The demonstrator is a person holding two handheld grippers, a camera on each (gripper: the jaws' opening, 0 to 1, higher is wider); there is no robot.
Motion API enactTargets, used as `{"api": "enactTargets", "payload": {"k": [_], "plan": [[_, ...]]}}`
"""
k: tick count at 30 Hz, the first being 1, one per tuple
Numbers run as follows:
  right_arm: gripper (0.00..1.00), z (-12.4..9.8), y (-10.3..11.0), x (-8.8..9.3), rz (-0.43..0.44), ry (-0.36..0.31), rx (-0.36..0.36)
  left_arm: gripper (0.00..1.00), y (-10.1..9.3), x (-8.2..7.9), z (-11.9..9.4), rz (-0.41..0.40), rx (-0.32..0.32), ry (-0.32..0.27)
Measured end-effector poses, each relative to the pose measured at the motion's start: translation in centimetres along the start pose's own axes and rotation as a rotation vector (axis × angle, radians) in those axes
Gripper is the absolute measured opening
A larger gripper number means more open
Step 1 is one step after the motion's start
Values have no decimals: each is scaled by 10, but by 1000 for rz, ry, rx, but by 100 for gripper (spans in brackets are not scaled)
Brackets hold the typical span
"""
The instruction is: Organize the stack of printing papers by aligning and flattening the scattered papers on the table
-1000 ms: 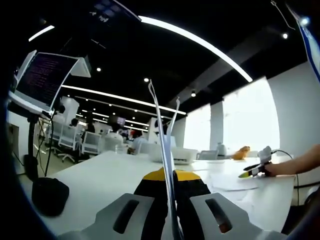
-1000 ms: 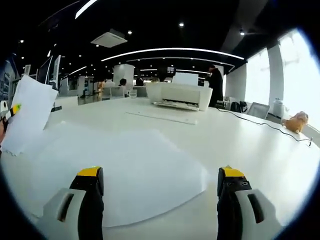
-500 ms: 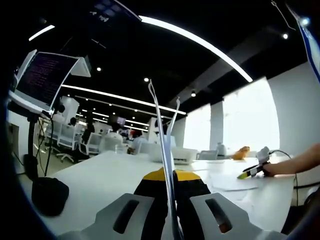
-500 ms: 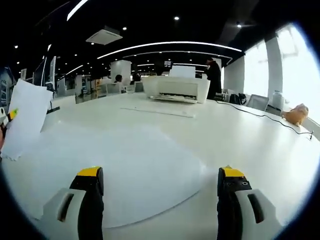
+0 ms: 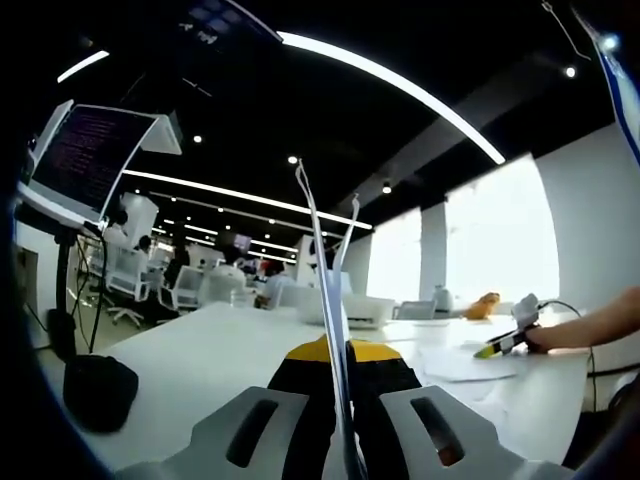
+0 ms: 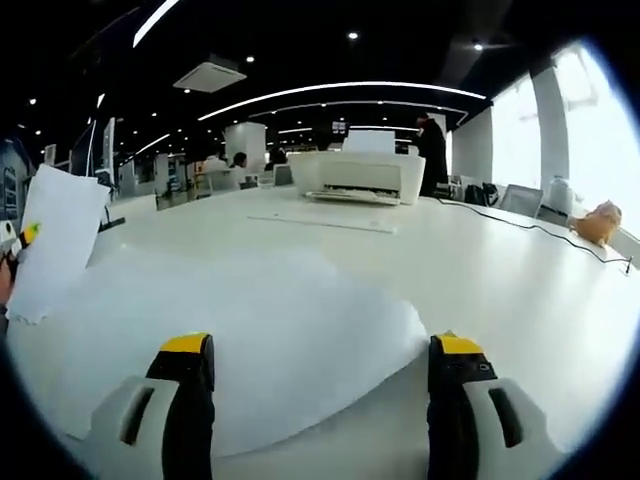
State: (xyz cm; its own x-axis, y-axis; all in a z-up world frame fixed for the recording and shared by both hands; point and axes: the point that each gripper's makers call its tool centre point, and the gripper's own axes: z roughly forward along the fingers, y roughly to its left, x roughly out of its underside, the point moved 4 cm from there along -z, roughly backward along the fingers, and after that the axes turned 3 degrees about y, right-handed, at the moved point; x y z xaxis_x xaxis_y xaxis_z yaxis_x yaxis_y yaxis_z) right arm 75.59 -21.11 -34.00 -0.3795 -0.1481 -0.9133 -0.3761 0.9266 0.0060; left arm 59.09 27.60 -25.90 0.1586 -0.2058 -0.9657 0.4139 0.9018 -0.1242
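In the left gripper view my left gripper (image 5: 335, 370) is shut on a few upright sheets of paper (image 5: 322, 260), seen edge-on and rising from between its yellow-tipped jaws. The same held sheets (image 6: 55, 240) stand at the left edge of the right gripper view. My right gripper (image 6: 318, 380) is open, low over the white table (image 6: 520, 300), with a large loose sheet (image 6: 240, 340) lying flat between and ahead of its jaws. The right gripper (image 5: 505, 340), held by a hand, is small at the right of the left gripper view, above more flat sheets (image 5: 455, 362).
A white printer (image 6: 358, 178) stands at the table's far side with a sheet (image 6: 322, 222) lying before it. A cable (image 6: 530, 245) runs along the right. A black pouch (image 5: 95, 392) sits on the table at left, beneath a monitor (image 5: 85, 160) on a stand. People sit in the background.
The right gripper view has shifted slightly, the flat sheet's near edge now lying a little closer between the jaws. The left gripper still holds its sheets upright.
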Motion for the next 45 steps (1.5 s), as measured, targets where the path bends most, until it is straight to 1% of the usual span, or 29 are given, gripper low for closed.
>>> {"api": "enactTargets", "payload": {"k": [4, 6, 8, 13, 17, 29, 45], "plan": [[77, 1, 2, -1, -8, -4, -12, 7, 0, 0, 0, 0, 0, 0], [73, 0, 3, -1, -10, -6, -15, 7, 0, 0, 0, 1, 0, 0], [63, -1, 7, 1, -13, -7, -21, 7, 0, 0, 0, 1, 0, 0], [49, -3, 17, 7, -18, -5, -44, 7, 0, 0, 0, 2, 0, 0], [34, -2, 19, 7, -28, -7, -66, 7, 0, 0, 0, 2, -1, 0], [29, -2, 17, 4, -47, -15, -73, 7, 0, 0, 0, 3, 1, 1], [12, -6, 7, 0, -53, -11, -35, 7, -1, 1, 0, 4, 1, 4]]}}
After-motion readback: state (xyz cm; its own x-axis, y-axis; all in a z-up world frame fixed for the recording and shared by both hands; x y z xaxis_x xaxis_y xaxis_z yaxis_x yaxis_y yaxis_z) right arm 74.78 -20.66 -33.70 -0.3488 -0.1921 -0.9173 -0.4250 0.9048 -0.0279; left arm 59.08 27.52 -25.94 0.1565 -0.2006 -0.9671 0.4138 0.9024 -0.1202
